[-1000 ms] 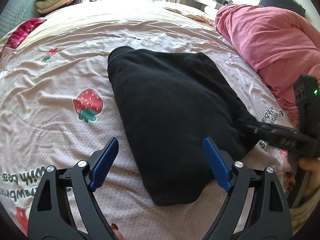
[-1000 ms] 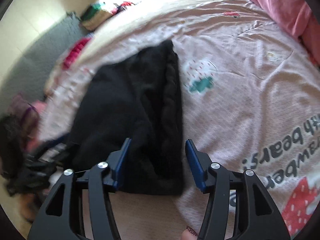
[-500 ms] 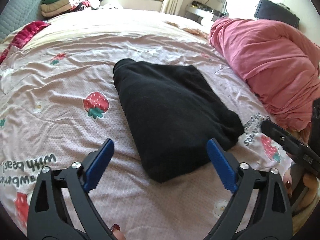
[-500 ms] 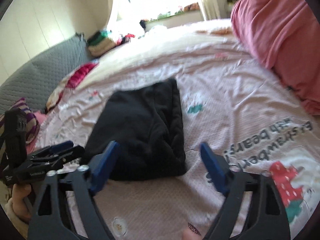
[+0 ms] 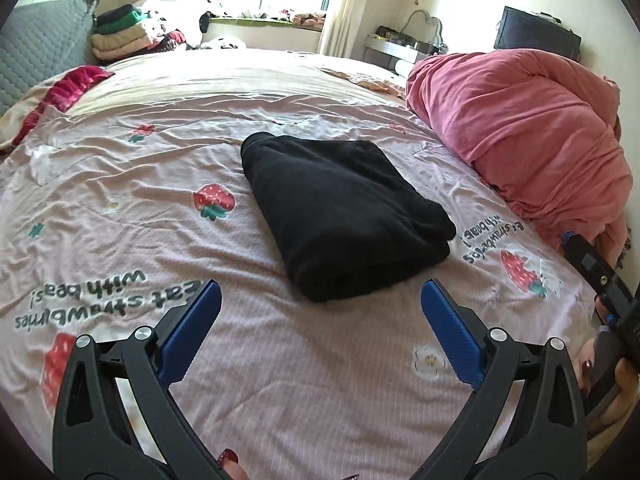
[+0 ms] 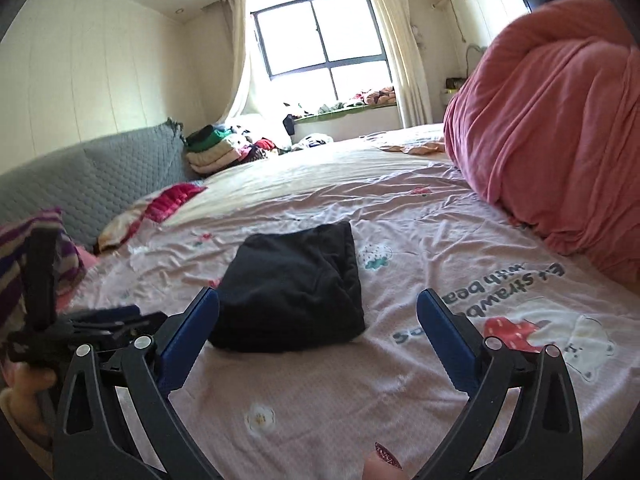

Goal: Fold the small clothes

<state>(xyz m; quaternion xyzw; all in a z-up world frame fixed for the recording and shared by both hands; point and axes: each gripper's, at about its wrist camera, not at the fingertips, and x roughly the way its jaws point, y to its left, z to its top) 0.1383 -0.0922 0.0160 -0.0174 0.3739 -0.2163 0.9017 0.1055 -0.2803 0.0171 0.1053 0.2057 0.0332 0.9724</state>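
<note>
Two grippers: both in view, each held in a hand, both above the sheet [image 5: 320, 380] and short of the garment [image 5: 340, 216].
Left gripper [image 5: 320, 320]: jaws stood wide apart; nothing between the blue pads [image 5: 188, 332] but bare sheet; no contact with the garment. Its jaws had been opening within the past second and then stood still.
Right gripper [image 6: 318, 328]: jaws stood wide apart; the near edge of the garment [image 6: 292, 292] showed between the pads [image 6: 188, 332] in its own view, but the pads did not press on it. Its jaws had just been opening.
Garment: black, folded into a compact, thick packet, lying flat on the pink strawberry-print sheet near the bed's middle, a rolled edge at its far end; touched by neither gripper.
Quilt [image 5: 528, 140]: pink, heaped on the bed to the right of the garment, apart from it.
Pile [image 6: 216, 148]: folded clothes stacked at the far left corner of the bed, well apart from the garment.
Headboard [image 6: 92, 180]: grey, quilted, along the left side.
Window [image 6: 324, 40]: bright, behind the bed, curtains drawn to either side.
</note>
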